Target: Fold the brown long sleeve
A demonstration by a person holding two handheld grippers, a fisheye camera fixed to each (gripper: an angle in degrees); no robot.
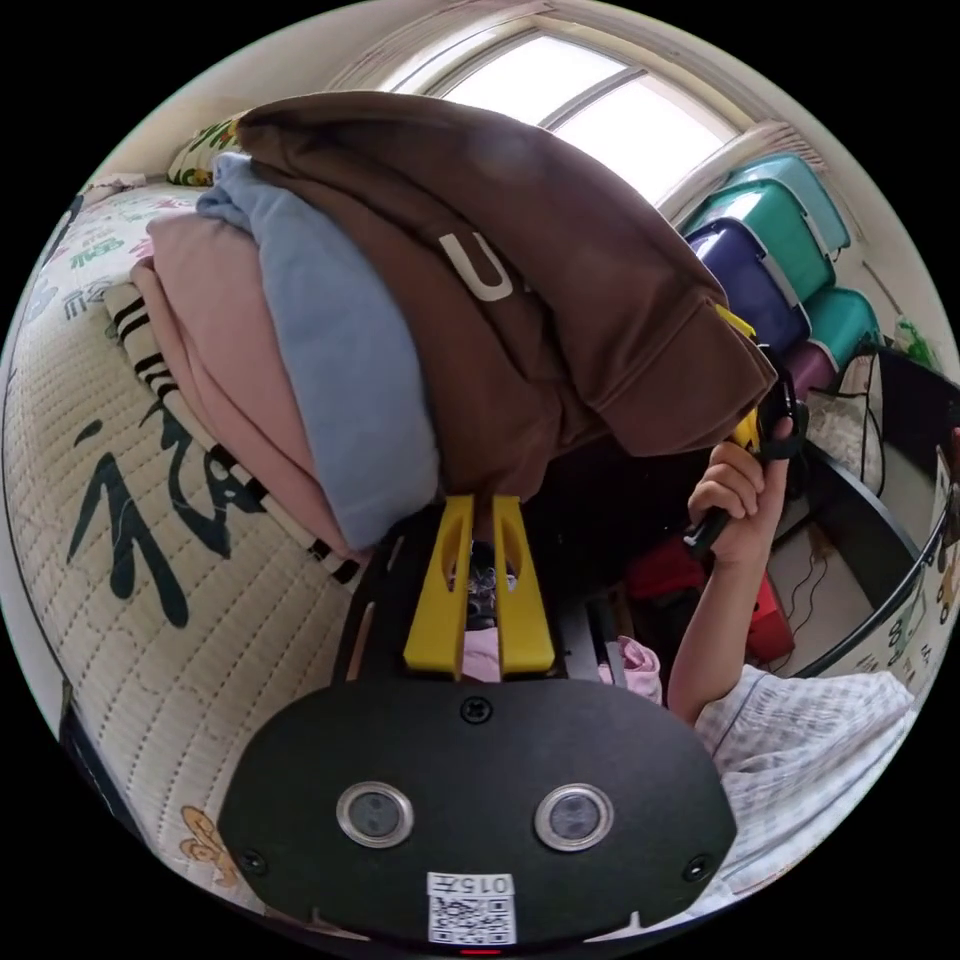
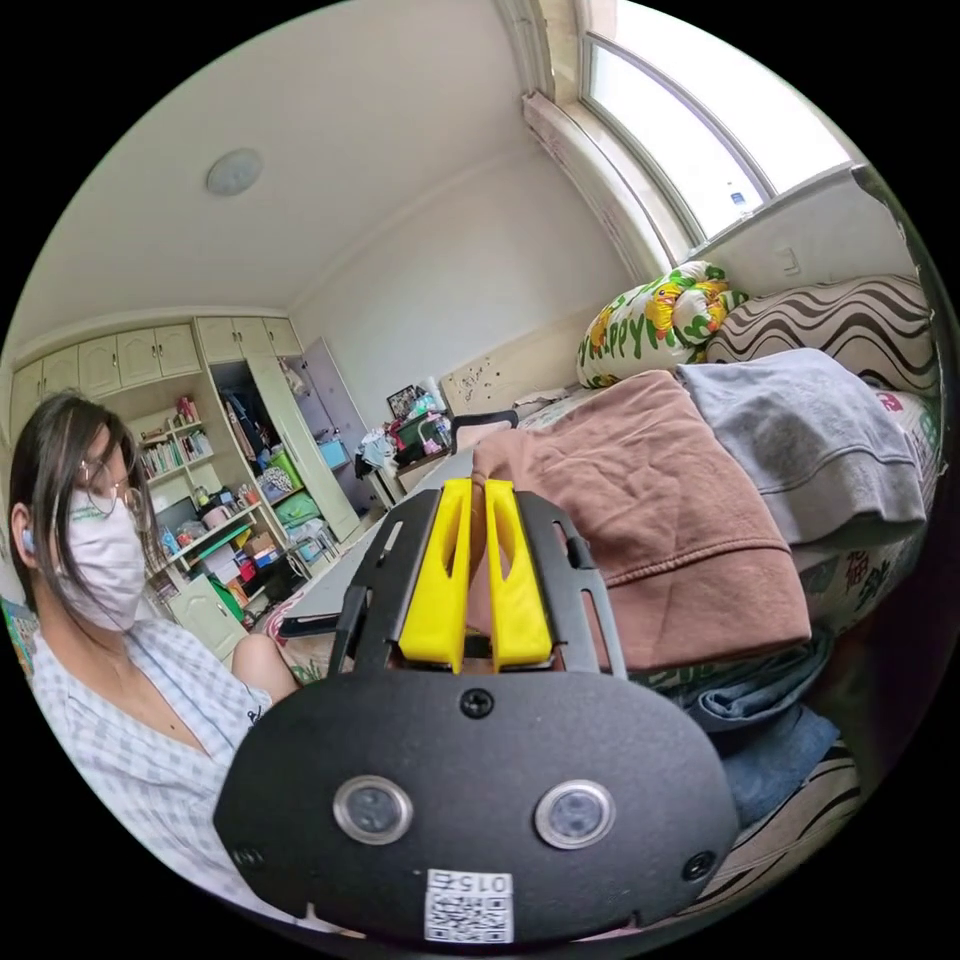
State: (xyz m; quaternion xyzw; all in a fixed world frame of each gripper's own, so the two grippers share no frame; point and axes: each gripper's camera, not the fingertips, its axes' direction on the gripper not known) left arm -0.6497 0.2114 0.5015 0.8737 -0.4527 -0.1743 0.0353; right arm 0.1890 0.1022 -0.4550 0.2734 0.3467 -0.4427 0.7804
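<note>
The brown long sleeve (image 1: 520, 300), folded into a thick bundle with white lettering, rests on top of a stack of folded clothes on the bed. My left gripper (image 1: 482, 503) is shut on its lower edge, with the cloth running between the yellow jaws. A hand holds my right gripper (image 1: 755, 425) at the bundle's far corner. In the right gripper view, the right gripper (image 2: 478, 488) is shut on the edge of the brown long sleeve (image 2: 660, 530), whose ribbed hem faces the camera.
Beneath the brown piece lie a light blue garment (image 1: 340, 380), a pink one (image 1: 230, 340) and a striped one (image 1: 150, 360) on the quilted bed mat (image 1: 150, 560). Storage bins (image 1: 780, 240) stand by the window. A grey garment (image 2: 810, 440), a pillow (image 2: 650, 320) and the person (image 2: 130, 720) are close by.
</note>
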